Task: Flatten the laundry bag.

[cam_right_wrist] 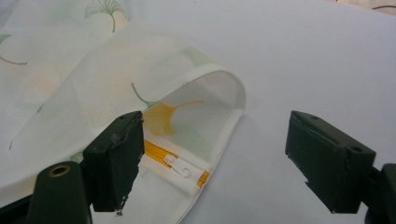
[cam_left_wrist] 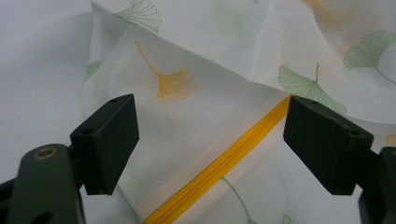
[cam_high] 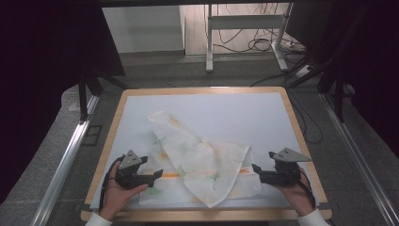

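Lying flat on the pale blue table mat [cam_high: 235, 108]: white mesh zip bag with green and orange ginkgo-leaf print [cam_high: 202, 157], one corner folded over. Hovering left gripper [cam_high: 153, 176] with jaws spread wide, yellow zipper [cam_left_wrist: 224, 163] running between fingers [cam_left_wrist: 109, 140], untouched. Holding right gripper [cam_high: 258, 170] equally spread, white zipper pull [cam_right_wrist: 180, 167] sitting just beside its left finger [cam_right_wrist: 116, 158].

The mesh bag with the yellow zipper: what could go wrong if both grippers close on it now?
The left gripper, open, straddles the yellow zipper; closing may pinch only the slippery zipper tape. The right gripper, open, sits by the white zipper pull and may catch only one layer. The mesh bag lies folded over, so pulling could bunch it.
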